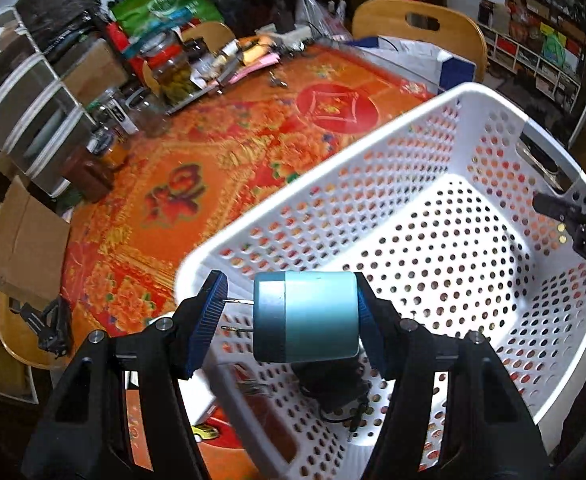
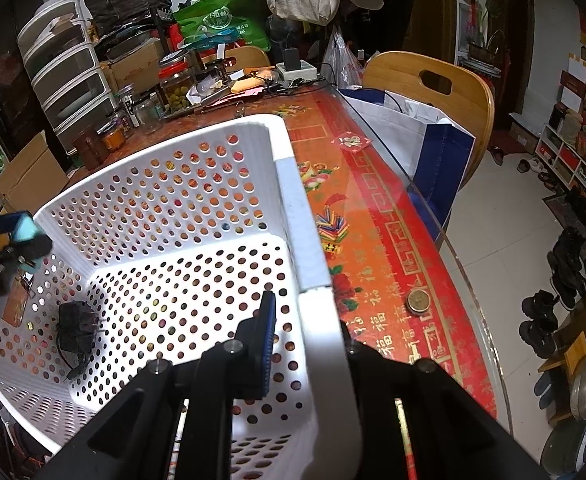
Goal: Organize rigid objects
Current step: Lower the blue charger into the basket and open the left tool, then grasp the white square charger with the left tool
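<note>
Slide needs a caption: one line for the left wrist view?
Left gripper holds a teal plug adapter over the white perforated basket.

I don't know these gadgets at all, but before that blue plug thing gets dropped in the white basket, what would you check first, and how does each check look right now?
1. Left claw has the blue plug between its pads: ok.
2. Plug is over the white basket, inside the rim: ok; it hangs above the near corner.
3. Right claw is shut on the basket's rim to steady it: ok.
4. Landing spot is free: not ok directly below, where a black adapter and its cord lie; the middle of the floor is bare.
5. Plug's prongs are clear of the holes in the basket: ok, they point sideways in the air.
6. How firm the grip is: cannot tell.
</note>
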Demonstrator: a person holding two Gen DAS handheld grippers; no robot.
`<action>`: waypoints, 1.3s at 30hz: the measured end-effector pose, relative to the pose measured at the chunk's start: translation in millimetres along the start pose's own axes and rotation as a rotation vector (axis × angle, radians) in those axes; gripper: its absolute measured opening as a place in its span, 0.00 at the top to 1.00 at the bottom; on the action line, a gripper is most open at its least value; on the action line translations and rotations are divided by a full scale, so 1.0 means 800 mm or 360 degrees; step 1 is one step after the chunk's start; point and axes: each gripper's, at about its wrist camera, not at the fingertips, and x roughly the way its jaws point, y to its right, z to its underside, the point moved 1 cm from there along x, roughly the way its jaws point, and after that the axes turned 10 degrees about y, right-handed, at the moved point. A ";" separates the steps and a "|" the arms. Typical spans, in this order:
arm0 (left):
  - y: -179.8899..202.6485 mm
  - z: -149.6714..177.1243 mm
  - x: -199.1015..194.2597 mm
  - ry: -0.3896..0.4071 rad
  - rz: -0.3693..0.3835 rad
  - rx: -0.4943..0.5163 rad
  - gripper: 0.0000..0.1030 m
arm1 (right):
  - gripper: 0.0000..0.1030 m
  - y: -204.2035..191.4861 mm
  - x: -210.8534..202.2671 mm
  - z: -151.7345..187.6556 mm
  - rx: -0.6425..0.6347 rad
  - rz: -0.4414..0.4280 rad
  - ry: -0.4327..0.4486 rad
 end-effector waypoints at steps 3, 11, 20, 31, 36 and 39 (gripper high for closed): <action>0.006 0.000 0.004 0.0002 0.0016 0.0012 0.42 | 0.86 0.000 0.000 -0.001 0.0000 -0.0001 -0.0001; 0.001 -0.007 -0.011 0.0140 -0.0003 0.0046 0.11 | 0.86 0.000 0.001 -0.001 -0.0012 0.0013 -0.0010; -0.133 0.053 -0.109 0.0473 -0.0202 -0.0336 0.00 | 0.86 -0.002 0.000 0.001 -0.0021 0.0032 -0.0016; -0.314 0.220 0.011 0.0007 -0.0319 -0.0864 0.00 | 0.86 -0.004 0.000 0.001 -0.0029 0.0043 -0.0015; -0.331 0.234 0.065 -0.0063 -0.0232 -0.0999 0.03 | 0.86 -0.004 0.000 0.001 -0.0032 0.0047 -0.0017; -0.337 0.237 0.085 -0.0105 -0.0232 -0.1019 0.13 | 0.86 -0.005 0.000 0.000 -0.0040 0.0058 -0.0022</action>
